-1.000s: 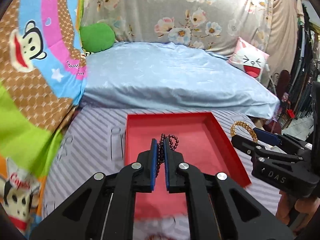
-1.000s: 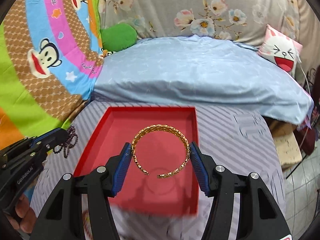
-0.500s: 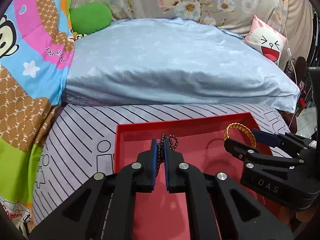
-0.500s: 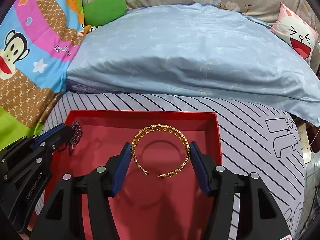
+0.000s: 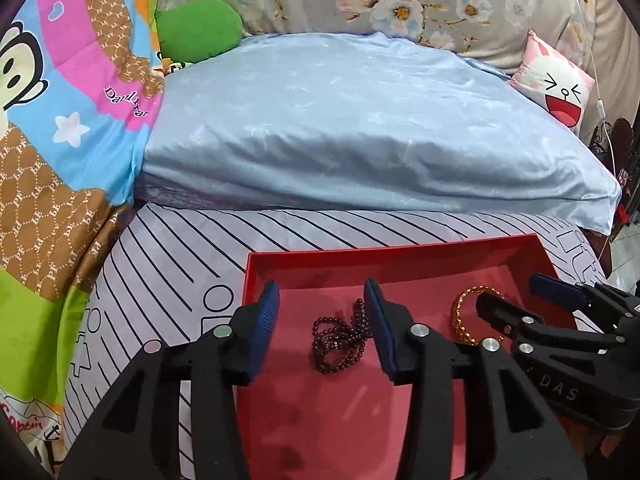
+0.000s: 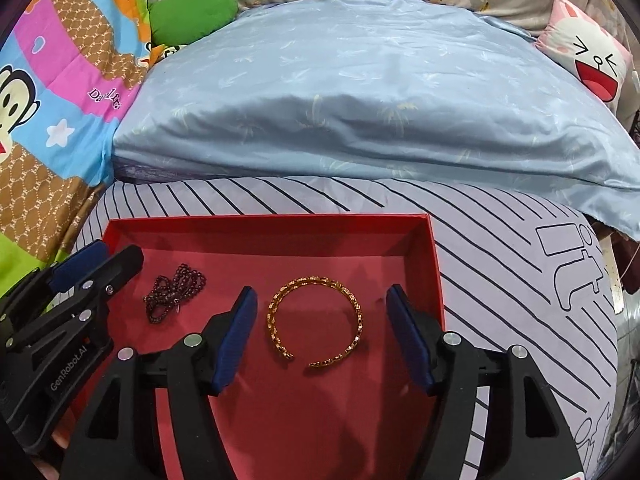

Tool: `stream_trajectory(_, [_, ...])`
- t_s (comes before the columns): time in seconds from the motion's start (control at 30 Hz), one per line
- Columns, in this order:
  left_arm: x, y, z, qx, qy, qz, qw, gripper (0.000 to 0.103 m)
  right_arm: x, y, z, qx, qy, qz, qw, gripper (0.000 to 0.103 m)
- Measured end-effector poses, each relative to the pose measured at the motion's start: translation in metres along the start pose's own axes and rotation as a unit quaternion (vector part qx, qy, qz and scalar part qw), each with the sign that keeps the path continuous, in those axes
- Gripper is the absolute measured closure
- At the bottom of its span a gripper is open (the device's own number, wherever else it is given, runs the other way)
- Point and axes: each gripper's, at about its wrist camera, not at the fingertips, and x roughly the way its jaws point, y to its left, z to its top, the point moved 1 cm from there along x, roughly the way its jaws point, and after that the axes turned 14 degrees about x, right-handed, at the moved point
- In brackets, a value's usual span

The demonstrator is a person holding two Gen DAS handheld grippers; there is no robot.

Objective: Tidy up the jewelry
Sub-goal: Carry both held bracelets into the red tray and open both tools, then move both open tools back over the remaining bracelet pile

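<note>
A red tray lies on the striped bed sheet. A dark beaded bracelet lies on the tray floor between the fingers of my open left gripper, touching neither pad clearly. A gold open bangle lies flat on the tray floor between the pads of my open right gripper, with a gap on each side. Each gripper shows in the other's view: the right one, the left one.
A light blue pillow lies behind the tray. A green cushion and a colourful monkey-print quilt are at the left, a pink cartoon-face cushion at the right. The striped sheet surrounds the tray.
Both grippers lowered over the tray and opened. The beaded bracelet left the left gripper and the gold bangle left the right gripper; both now lie on the tray floor.
</note>
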Motion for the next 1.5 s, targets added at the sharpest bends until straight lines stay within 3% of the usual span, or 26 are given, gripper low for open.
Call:
stream_trajectory(0.23, [-0.033, 0.011, -0.001, -0.017, -0.018, 0.004, 0.9997, 0.061, -0.044, 0.004, -0.004, -0.018, -0.04, 0.006, 0.999, 0.037])
stream_trajectory(0.37, [-0.072, 0.011, -0.012, -0.011, -0.041, 0.006, 0.9991, 0.06, -0.078, 0.002, -0.022, -0.027, -0.058, 0.015, 0.998, 0.036])
stream_trajectory(0.5, [-0.107, 0.008, -0.034, -0.005, -0.051, 0.013, 0.9986, 0.057, -0.112, -0.006, -0.051, -0.032, -0.071, 0.024, 0.997, 0.036])
stream_trajectory(0.7, [-0.145, -0.004, -0.083, 0.006, -0.051, 0.019, 0.9985, 0.053, -0.152, -0.019, -0.108, -0.054, -0.092, 0.002, 0.994, 0.035])
stream_trajectory(1.17, [-0.169, -0.028, -0.204, -0.021, 0.012, 0.008, 0.9997, 0.052, -0.167, -0.042, -0.224, -0.047, -0.048, -0.007, 0.998, 0.035])
stream_trajectory(1.5, [-0.162, -0.039, -0.248, -0.031, 0.04, 0.004, 0.9987, 0.052, -0.159, -0.055, -0.267, -0.029, -0.014, -0.007, 0.999, 0.035])
